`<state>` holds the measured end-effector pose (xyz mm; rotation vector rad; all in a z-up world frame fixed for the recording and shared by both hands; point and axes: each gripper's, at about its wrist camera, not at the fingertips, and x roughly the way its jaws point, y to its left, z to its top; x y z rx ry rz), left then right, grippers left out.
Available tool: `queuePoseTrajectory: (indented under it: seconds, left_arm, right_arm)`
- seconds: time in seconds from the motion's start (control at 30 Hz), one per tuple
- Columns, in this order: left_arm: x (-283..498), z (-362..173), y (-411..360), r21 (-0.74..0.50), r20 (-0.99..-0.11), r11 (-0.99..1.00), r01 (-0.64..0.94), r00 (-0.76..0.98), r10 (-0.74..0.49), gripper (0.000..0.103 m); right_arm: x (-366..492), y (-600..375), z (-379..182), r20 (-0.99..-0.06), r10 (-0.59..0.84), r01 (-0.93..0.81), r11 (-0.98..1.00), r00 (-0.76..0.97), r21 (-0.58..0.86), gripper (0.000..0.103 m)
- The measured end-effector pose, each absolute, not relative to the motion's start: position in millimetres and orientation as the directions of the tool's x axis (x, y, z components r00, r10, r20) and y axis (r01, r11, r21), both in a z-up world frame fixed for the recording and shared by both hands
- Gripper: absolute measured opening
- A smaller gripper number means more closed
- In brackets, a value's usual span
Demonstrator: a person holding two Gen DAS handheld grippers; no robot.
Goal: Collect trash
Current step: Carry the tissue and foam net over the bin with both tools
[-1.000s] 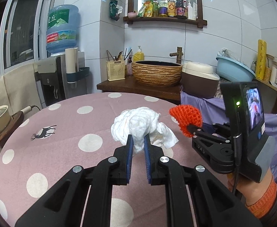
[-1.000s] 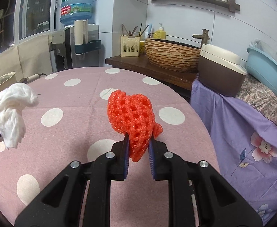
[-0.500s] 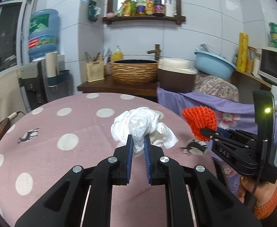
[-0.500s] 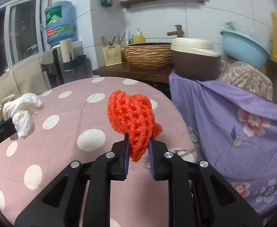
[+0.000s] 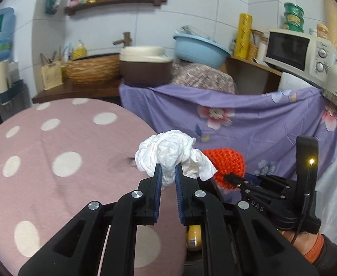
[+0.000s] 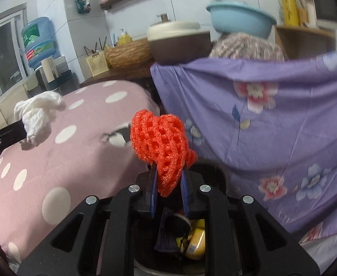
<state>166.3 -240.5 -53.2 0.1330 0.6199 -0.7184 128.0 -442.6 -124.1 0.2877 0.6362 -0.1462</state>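
you've swung both loads off the worktop (image 5: 41,161): left fingers (image 5: 167,172) pinch the tissue wad (image 5: 168,154), right fingers (image 6: 167,179) pinch the orange net (image 6: 159,138) above the bin (image 6: 214,172). dropping remains.

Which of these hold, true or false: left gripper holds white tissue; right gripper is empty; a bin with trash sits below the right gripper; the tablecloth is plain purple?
1. The left gripper holds the white tissue. True.
2. The right gripper is empty. False: it is shut on the orange foam net.
3. A bin with trash in it sits below the right gripper. True.
4. The tablecloth is plain purple. False: it is pink with white dots.
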Motion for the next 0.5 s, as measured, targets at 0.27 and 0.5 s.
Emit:
queuePoseTrajectory:
  seconds: [0.27, 0.5]
  left_arm:
    - [161, -74, -271, -0.122, -0.63, 0.693, 0.711, 0.484, -0.608, 0.013]
    - [158, -93, -291, -0.102, -0.678, 0.672, 0.733, 0.444, -0.586, 0.013]
  right_arm:
    - [117, -461, -194, -0.7, 0.034, 0.257, 0.916, 0.713, 0.307, 0.018]
    - [120, -475, -245, -0.765, 0.04, 0.325, 0.89, 0.643, 0.32, 0.027]
